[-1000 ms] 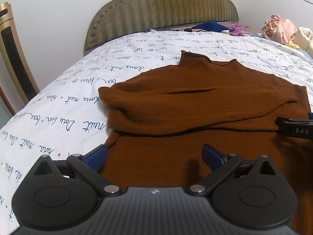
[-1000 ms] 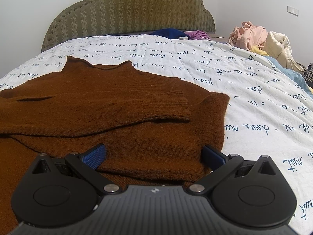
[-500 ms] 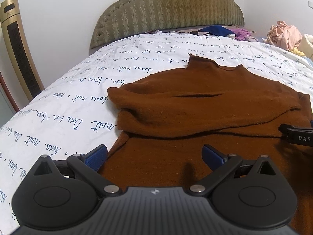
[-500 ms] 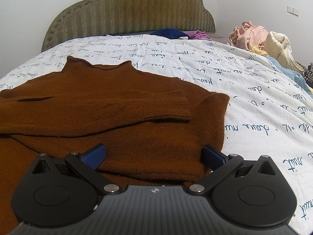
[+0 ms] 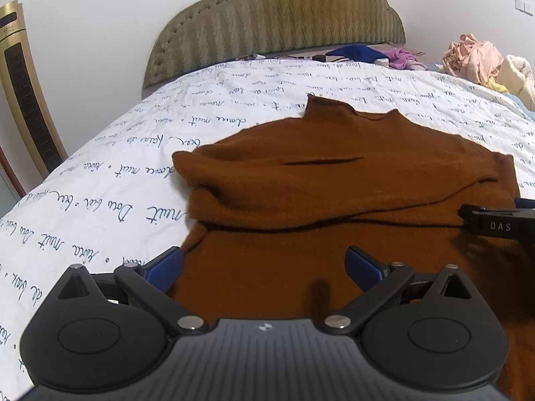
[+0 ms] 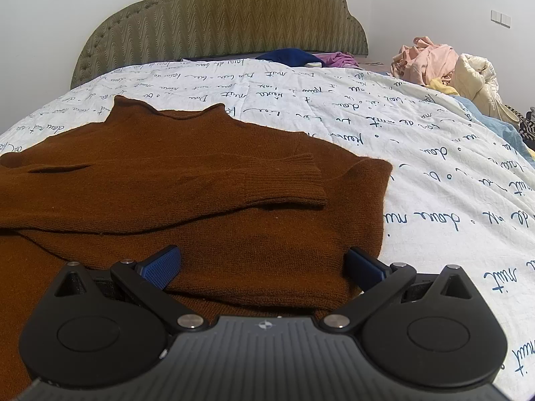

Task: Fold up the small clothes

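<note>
Rust-brown knit sweater (image 5: 334,180) lies flat on white bedspread printed with blue script (image 5: 100,200), collar toward padded olive headboard (image 5: 277,16), both sleeves folded across the chest, ribbed cuff (image 6: 297,180) near its right edge. Left gripper (image 5: 264,264) spread wide over the lower left hem, holding nothing. Right gripper (image 6: 262,264) also spread wide over the lower right hem, empty. Pile of pale clothes (image 6: 444,63) far right.
</note>
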Motion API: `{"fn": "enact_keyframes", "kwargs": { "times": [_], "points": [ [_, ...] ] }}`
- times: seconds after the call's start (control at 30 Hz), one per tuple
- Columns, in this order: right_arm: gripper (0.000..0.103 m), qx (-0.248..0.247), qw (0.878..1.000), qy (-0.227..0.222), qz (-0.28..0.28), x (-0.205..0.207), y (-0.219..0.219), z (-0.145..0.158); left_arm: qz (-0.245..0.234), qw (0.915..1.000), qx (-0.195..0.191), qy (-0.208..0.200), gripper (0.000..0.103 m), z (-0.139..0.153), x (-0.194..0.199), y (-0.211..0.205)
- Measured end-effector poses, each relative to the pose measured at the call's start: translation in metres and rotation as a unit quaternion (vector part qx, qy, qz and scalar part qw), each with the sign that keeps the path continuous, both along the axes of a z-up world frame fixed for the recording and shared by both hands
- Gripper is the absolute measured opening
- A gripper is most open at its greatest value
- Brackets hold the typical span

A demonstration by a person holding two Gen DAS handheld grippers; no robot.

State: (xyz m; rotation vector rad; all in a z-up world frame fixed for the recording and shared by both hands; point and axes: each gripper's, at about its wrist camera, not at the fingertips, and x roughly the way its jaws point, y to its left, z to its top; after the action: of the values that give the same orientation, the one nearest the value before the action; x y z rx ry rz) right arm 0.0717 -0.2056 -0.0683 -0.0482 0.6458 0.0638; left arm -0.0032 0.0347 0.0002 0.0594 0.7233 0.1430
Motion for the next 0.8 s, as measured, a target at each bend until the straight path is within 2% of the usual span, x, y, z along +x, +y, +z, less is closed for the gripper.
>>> {"fn": "enact_keyframes", "kwargs": {
  "times": [0.1,0.27,0.37,0.47,0.53,0.6,0.7,0.8],
  "points": [
    [0.103,0.000,1.000,0.000,0.000,0.000,0.000,0.000,-0.006,0.9998,-0.019,0.004,0.103,0.003,-0.005,-0.002],
    [0.103,0.000,1.000,0.000,0.000,0.000,0.000,0.000,-0.035,0.9948,-0.096,0.004,0.103,0.016,-0.022,-0.010],
    [0.103,0.000,1.000,0.000,0.000,0.000,0.000,0.000,-0.094,0.9851,-0.144,0.010,0.103,0.024,-0.032,-0.020],
    [0.103,0.000,1.000,0.000,0.000,0.000,0.000,0.000,-0.155,0.9679,-0.197,0.019,0.103,0.029,-0.037,-0.025],
    [0.103,0.000,1.000,0.000,0.000,0.000,0.000,0.000,-0.163,0.9670,-0.195,0.012,0.103,0.030,-0.038,-0.028],
    [0.103,0.000,1.000,0.000,0.000,0.000,0.000,0.000,-0.143,0.9724,-0.184,0.009,0.103,0.029,-0.037,-0.028],
    [0.103,0.000,1.000,0.000,0.000,0.000,0.000,0.000,-0.129,0.9832,-0.128,0.012,0.103,0.026,-0.035,-0.032],
    [0.103,0.000,1.000,0.000,0.000,0.000,-0.001,0.000,-0.109,0.9892,-0.096,0.018,0.103,0.025,-0.033,-0.028]
  ]
}}
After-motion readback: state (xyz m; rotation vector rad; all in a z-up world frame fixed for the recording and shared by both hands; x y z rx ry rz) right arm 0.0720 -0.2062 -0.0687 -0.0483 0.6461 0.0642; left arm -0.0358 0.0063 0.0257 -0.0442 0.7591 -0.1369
